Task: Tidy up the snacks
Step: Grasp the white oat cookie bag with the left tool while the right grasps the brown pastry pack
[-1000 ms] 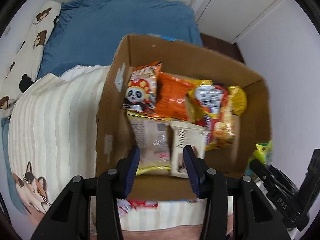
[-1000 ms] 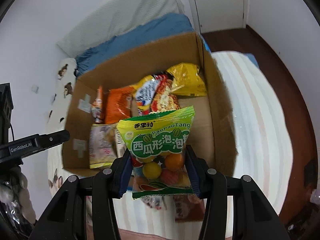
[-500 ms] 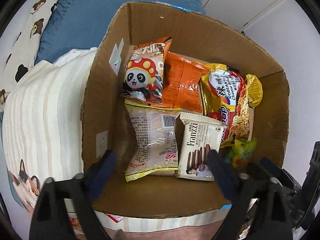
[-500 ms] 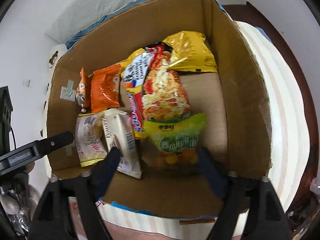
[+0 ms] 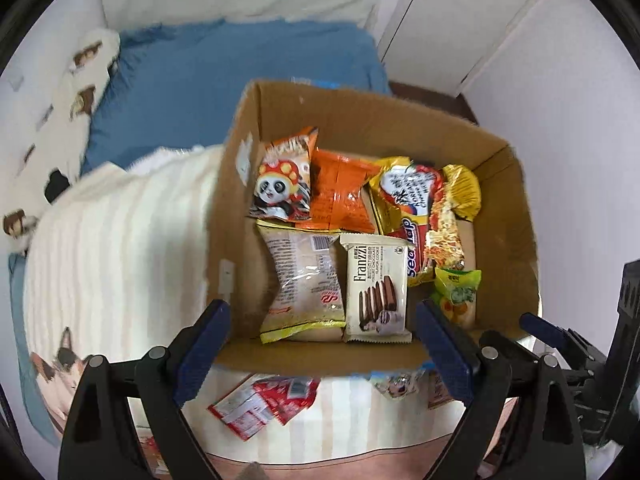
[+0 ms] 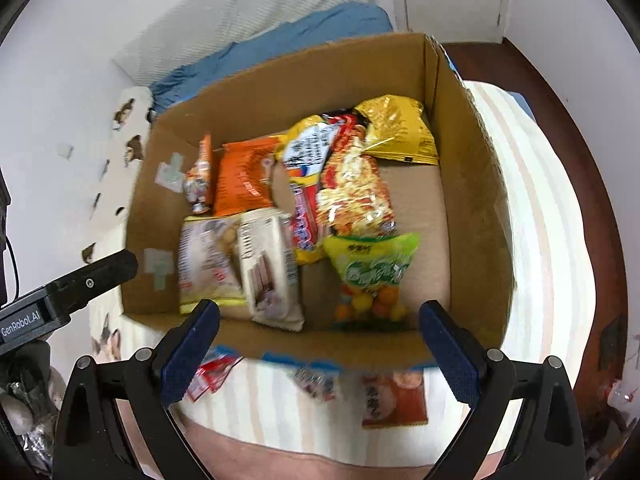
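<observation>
An open cardboard box (image 5: 500,220) stands on the bed and holds several snack packs. Inside lie a panda bag (image 5: 282,184), an orange bag (image 5: 340,196), a noodle pack (image 5: 416,208), a beige packet (image 5: 304,284) and a Franzzi cookie pack (image 5: 376,288). A green candy bag (image 6: 372,268) lies on the box floor at the near right. My left gripper (image 5: 320,306) hovers open over the box's near edge, holding nothing. My right gripper (image 6: 319,306) is open and holds nothing, above the box (image 6: 472,184) and just short of the candy bag.
Loose packets lie on the striped blanket (image 5: 120,240) in front of the box: red ones (image 5: 264,400) and an orange-red one (image 6: 394,400). Blue bedding (image 5: 240,64) lies behind the box. A dark wooden floor (image 6: 560,92) runs along the right. The left tool's body (image 6: 80,284) reaches in beside the box.
The right gripper let go of the green candy bag, which now lies in the box. Both pairs of jaws went from narrow to wide. Both grippers dipped toward the box, then drew back.
</observation>
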Tool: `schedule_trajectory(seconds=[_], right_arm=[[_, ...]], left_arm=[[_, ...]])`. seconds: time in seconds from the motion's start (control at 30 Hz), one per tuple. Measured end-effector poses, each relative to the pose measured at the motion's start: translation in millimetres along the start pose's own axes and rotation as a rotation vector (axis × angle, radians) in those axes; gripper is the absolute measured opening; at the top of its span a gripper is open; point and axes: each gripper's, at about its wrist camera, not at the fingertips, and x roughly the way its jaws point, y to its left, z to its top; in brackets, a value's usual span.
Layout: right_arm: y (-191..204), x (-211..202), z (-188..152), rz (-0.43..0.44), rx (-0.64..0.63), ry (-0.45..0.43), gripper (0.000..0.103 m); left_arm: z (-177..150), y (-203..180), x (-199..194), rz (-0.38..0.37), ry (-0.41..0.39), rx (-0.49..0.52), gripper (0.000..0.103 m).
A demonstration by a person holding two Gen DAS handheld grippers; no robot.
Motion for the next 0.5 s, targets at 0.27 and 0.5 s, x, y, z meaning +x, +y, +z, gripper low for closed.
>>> schedule_trajectory(seconds=[0.27,0.5], right_arm=[[-8,-18,-62,0.071,0.032,-0.011,0.101],[-45,10,-104,0.025,0.118,0.041,0.101]], left_arm=[[-88,65,-44,0.065,-0.112,-0.108,0.094],[-163,137,8,0.146,0.051,-0.267,0.094]])
